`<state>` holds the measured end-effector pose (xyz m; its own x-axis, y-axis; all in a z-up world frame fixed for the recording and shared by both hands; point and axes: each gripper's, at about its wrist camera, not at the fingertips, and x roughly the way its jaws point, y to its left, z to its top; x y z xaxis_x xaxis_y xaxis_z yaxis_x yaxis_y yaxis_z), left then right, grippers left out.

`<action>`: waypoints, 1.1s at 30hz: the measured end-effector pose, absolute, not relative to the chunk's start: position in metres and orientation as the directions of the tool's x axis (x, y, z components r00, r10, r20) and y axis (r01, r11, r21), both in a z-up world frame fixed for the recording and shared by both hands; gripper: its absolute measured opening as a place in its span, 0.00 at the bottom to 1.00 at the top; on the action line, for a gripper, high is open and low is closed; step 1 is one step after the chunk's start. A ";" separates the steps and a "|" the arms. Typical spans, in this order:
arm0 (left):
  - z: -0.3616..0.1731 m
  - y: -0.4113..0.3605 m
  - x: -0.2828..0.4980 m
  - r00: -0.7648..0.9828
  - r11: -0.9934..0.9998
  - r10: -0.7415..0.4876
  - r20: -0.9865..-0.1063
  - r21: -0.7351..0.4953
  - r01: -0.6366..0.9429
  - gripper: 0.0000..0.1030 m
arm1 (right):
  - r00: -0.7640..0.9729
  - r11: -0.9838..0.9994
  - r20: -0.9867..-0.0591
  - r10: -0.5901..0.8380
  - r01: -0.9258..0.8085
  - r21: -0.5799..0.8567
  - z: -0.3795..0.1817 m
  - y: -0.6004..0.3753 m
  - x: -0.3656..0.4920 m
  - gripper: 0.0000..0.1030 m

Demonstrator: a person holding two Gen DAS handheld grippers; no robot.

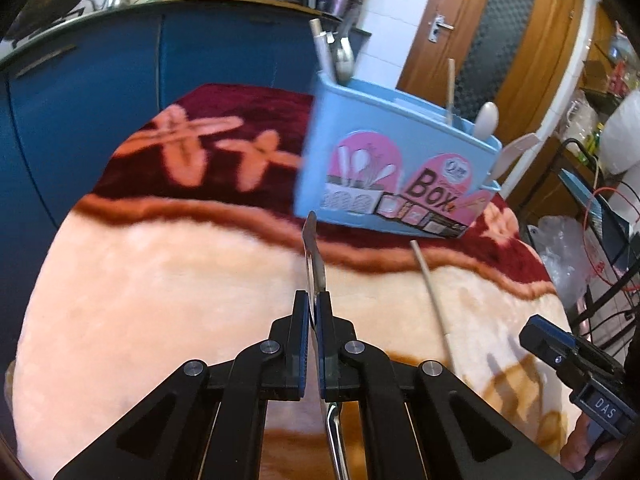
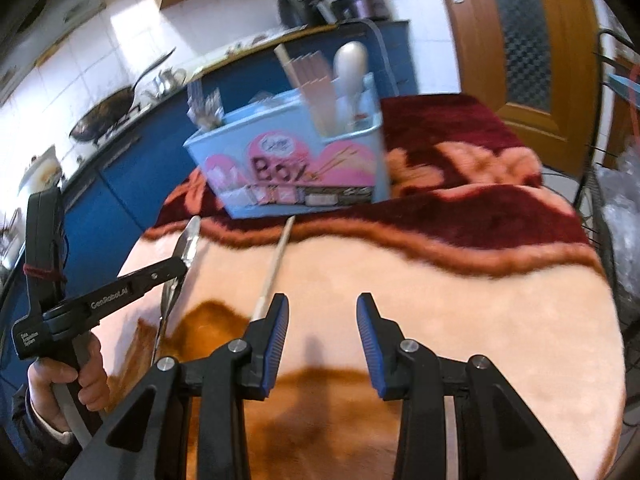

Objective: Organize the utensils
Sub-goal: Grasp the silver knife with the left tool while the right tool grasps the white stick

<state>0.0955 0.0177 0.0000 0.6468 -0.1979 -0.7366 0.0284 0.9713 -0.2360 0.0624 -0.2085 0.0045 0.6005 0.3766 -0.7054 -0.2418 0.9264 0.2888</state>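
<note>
My left gripper (image 1: 315, 300) is shut on a metal spoon (image 1: 313, 256), held edge-on above the blanket; it shows from the side in the right wrist view (image 2: 188, 240). A light blue utensil box (image 1: 384, 176) with pink labels stands on the dark red part of the blanket, holding spoons and chopsticks; it also shows in the right wrist view (image 2: 292, 168). A single pale chopstick (image 1: 434, 300) lies on the blanket in front of the box, also seen in the right wrist view (image 2: 274, 268). My right gripper (image 2: 322, 320) is open and empty, just right of the chopstick's near end.
A pink and dark red plush blanket (image 1: 160, 280) covers the table. Blue cabinets (image 1: 100, 100) with a wok and kettle stand behind. A wooden door (image 1: 500, 40) is at the back right. A wire rack with plastic bags (image 1: 568, 248) stands to the right.
</note>
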 end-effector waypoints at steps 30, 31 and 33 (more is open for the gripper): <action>-0.016 0.044 0.129 0.447 0.934 -0.355 -0.821 -0.328 0.139 0.10 | 0.307 0.935 -0.906 0.292 -0.293 0.202 -0.011 -0.131 0.152 0.39; -0.016 0.043 0.130 0.448 0.936 -0.351 -0.822 -0.322 0.143 0.09 | 0.300 0.934 -0.908 0.294 -0.292 0.206 -0.011 -0.131 0.153 0.39; -0.014 0.042 0.131 0.455 0.938 -0.345 -0.821 -0.313 0.147 0.07 | 0.289 0.934 -0.911 0.296 -0.289 0.212 -0.011 -0.129 0.155 0.38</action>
<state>0.1305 0.0420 -0.0138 0.4552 -0.3455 -0.8207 0.1472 0.9382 -0.3133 0.1552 -0.1293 -0.0114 0.2888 0.2959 -0.9105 -0.2889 0.9337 0.2118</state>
